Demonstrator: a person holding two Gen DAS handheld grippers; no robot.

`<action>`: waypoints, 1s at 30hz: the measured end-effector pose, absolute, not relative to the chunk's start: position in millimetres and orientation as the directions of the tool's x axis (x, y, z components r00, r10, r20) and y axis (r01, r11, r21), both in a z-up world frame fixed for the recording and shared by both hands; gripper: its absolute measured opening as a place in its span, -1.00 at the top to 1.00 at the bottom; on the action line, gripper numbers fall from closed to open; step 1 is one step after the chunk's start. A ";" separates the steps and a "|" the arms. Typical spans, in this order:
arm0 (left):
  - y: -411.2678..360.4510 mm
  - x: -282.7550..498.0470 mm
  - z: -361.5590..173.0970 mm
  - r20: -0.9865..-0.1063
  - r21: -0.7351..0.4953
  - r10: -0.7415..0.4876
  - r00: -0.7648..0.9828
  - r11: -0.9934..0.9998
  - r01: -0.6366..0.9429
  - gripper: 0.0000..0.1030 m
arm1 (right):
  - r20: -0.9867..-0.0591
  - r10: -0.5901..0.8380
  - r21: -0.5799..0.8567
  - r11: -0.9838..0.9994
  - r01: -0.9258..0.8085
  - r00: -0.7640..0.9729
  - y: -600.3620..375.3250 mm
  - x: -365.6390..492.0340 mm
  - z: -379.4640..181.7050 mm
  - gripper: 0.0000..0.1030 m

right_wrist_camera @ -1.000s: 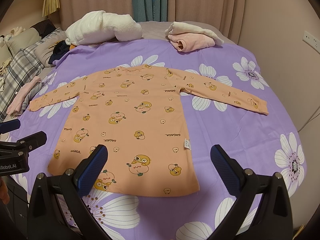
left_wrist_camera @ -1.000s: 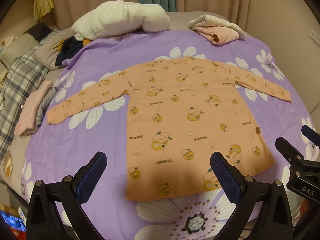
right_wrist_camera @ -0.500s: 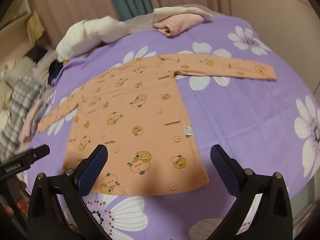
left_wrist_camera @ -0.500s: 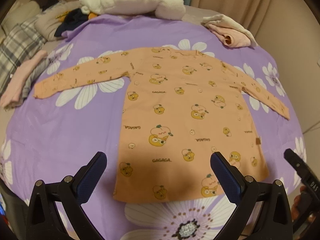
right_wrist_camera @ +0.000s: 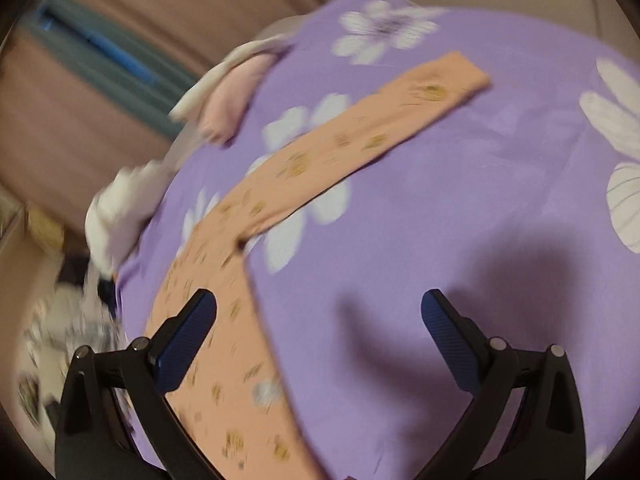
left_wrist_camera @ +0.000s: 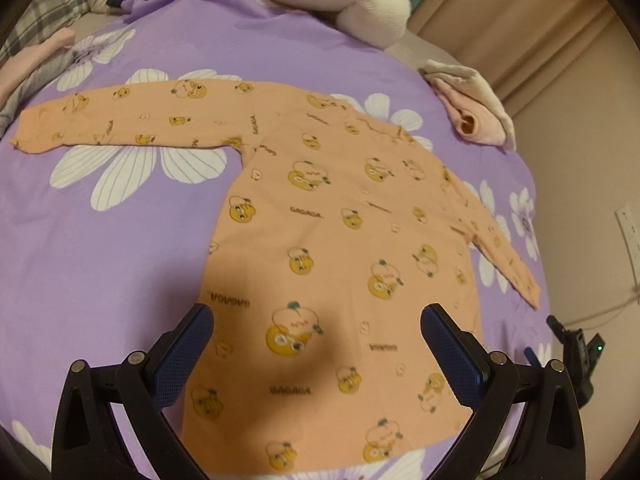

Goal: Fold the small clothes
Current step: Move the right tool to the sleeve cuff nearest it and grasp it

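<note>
The peach long-sleeved cotton top with yellow cartoon prints (left_wrist_camera: 340, 240) is lying flat mid-bed on the purple flowered bedsheet (left_wrist_camera: 100, 260). Both the left gripper (left_wrist_camera: 316, 344) and right gripper (right_wrist_camera: 320, 332) are hovering spread wide, empty. Pinching sheet along with the sleeve (right_wrist_camera: 360, 128) risks dragging everything askew.

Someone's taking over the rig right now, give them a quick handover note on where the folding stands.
Left gripper: open, empty, hovering over the shirt's lower body.
Right gripper: open, empty, over the sheet beside the shirt's right edge, pointing toward its right sleeve.
Shirt: flat on the bed, both sleeves spread out.
Done: shirt laid out. No fold yet.
Left: fold in sleeves, then fold the body.
</note>
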State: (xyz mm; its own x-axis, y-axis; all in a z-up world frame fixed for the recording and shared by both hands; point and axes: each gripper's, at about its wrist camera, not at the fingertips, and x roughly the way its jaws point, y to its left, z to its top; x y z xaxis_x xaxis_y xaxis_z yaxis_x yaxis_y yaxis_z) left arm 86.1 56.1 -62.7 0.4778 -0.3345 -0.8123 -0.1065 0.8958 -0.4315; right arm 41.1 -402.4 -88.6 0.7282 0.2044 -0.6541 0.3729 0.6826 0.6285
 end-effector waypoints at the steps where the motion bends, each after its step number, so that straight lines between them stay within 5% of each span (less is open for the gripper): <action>1: 56.9 90.6 -63.8 -0.816 -0.427 -0.330 0.475 0.898 -0.110 -0.98 | -0.647 0.203 0.652 0.648 0.395 0.735 -415.8 49.1 -95.3 -0.95; 16: 52.5 125.7 -80.6 -0.867 -0.349 -0.263 0.423 0.927 -0.140 -0.98 | -0.523 0.103 0.801 0.399 0.446 0.846 -529.9 118.2 -129.1 -0.35; 26: 48.3 133.0 -83.6 -0.881 -0.321 -0.241 0.408 0.937 -0.138 -0.98 | -0.532 0.035 0.805 0.329 0.493 0.846 -557.9 123.3 -149.7 0.89; 30: 50.0 132.3 -82.8 -0.884 -0.310 -0.230 0.407 0.940 -0.142 -0.98 | -0.537 0.038 0.805 0.321 0.499 0.843 -560.7 121.8 -152.6 0.95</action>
